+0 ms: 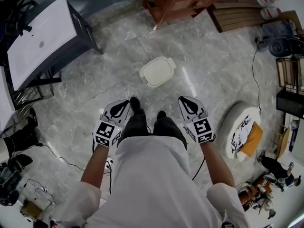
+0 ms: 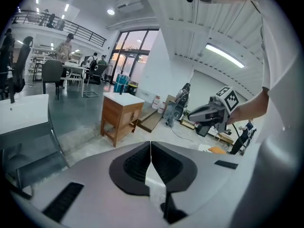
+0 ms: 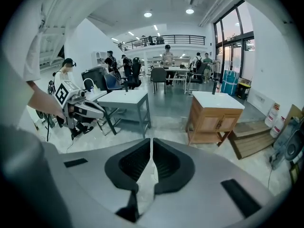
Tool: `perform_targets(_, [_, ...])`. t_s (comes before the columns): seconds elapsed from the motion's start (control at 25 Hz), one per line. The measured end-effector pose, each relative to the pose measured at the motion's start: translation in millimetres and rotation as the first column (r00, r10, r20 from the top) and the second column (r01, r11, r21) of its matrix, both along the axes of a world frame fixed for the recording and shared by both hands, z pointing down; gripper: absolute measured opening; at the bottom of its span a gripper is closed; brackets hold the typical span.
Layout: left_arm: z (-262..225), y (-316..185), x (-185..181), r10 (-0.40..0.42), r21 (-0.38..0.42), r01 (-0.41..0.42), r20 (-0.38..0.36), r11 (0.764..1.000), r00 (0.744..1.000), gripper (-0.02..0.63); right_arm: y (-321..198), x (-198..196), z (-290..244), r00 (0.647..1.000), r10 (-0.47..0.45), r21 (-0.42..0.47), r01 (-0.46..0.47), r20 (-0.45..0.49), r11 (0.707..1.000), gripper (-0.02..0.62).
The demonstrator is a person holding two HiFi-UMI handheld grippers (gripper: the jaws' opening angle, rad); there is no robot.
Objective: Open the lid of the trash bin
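Head view: the camera looks steeply down a person's white shirt and dark trousers, which hide the floor (image 1: pixel 209 70) right beneath them. The trash bin (image 1: pixel 157 71) stands on pale marble just above the middle of the frame, ahead of the shoes and well apart from both grippers. From above only its cream lid (image 1: pixel 153 74) shows, lying flat and closed; the body under it is hidden. The lid is a rounded rectangle whose long axis runs from lower left to upper right. Which end carries the hinge cannot be made out. The left gripper (image 1: pixel 125 103) and right gripper (image 1: pixel 182 100) sit either side of the legs, tips pointing up the frame. A wooden cabinet (image 1: pixel 175 4) is cut off by the top edge.

Left gripper view: the left gripper (image 2: pixel 151 148) has its jaws pressed together with nothing between them. Its grey body fills the lower frame, and the bin cannot be picked out. The right gripper (image 2: pixel 191 113) appears at centre right, the cabinet (image 2: pixel 119 118) at centre left.

Right gripper view: the right gripper (image 3: pixel 152 146) is also closed, with only a hairline slit between its jaws, and empty. The bin cannot be picked out here either. The left gripper (image 3: pixel 100 112) shows at the left, a white table (image 3: pixel 124 98) behind it.
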State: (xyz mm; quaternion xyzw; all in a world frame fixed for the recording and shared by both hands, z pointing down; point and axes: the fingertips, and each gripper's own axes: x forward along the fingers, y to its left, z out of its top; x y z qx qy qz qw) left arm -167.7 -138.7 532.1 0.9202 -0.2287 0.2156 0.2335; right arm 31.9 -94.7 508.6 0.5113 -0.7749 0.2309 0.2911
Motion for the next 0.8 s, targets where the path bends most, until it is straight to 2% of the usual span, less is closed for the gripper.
perform_targets(0.4, [60,2,31,0.100,-0.083,-0.097,0.041,0.992,0.994,0.018,8,2,28,0.997,0.070,-0.086,-0.068,0.013,0.994,0.035])
perform_targets(0.64, [104,-4,47,0.092,-0.119,-0.081,0.094,0.990,0.991,0.018,14,9,51,0.997,0.078,-0.119,-0.076,0.011,0.990,0.035])
perform_targets(0.8, [133,-4,61,0.124,-0.127,-0.107,0.139,0.986,0.982,0.018,19,19,78,0.995,0.098,-0.156,-0.092,0.033,0.984,0.035])
